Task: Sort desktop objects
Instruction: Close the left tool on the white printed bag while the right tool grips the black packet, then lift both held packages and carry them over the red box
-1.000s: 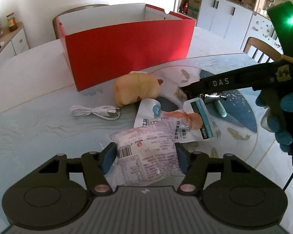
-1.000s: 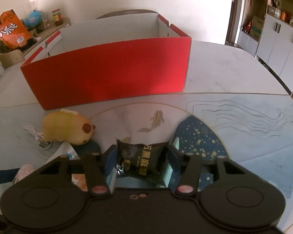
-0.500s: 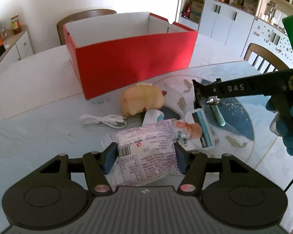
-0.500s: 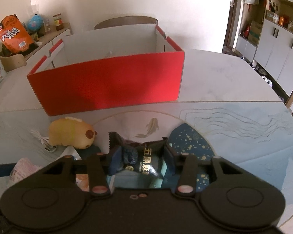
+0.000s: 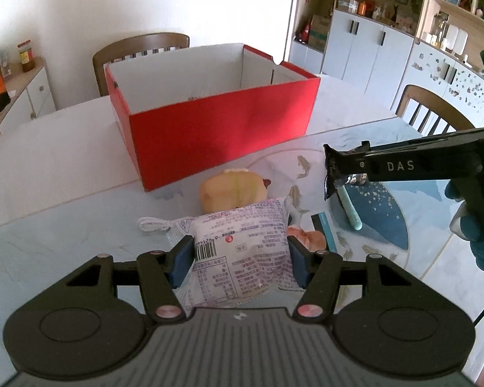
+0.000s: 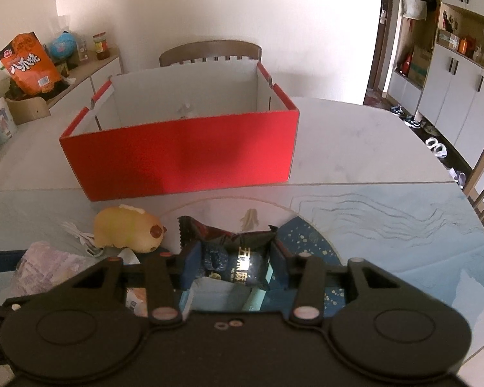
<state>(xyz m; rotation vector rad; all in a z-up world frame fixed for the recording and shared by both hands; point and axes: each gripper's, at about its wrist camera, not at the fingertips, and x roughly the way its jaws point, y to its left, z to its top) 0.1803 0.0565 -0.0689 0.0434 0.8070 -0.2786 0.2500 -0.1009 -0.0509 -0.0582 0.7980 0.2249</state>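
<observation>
My left gripper [image 5: 240, 259] is shut on a white and purple snack packet [image 5: 242, 248], lifted above the table. My right gripper [image 6: 234, 262] is shut on a black snack packet [image 6: 242, 258], also held off the table; from the left wrist view that gripper [image 5: 334, 174] reaches in from the right. A red box [image 5: 216, 132] with a white inside stands open behind them [image 6: 184, 158]. Below lie a yellow plush toy [image 5: 232, 190] [image 6: 126, 232], a white cable [image 5: 153, 224], a teal pen [image 5: 350, 209] and a flat printed packet [image 5: 309, 237].
Wooden chairs stand behind the box [image 5: 138, 48] and at the right [image 5: 432, 109]. An orange snack bag [image 6: 27, 64] rests on a side cabinet at the left. Cupboards [image 5: 371, 51] line the far right wall. A blue-gloved hand [image 5: 474, 219] holds the right gripper.
Both grippers have risen with their packets, so the table items sit lower in view and more of the box's inside shows. The black packet now hangs clear of the table.
</observation>
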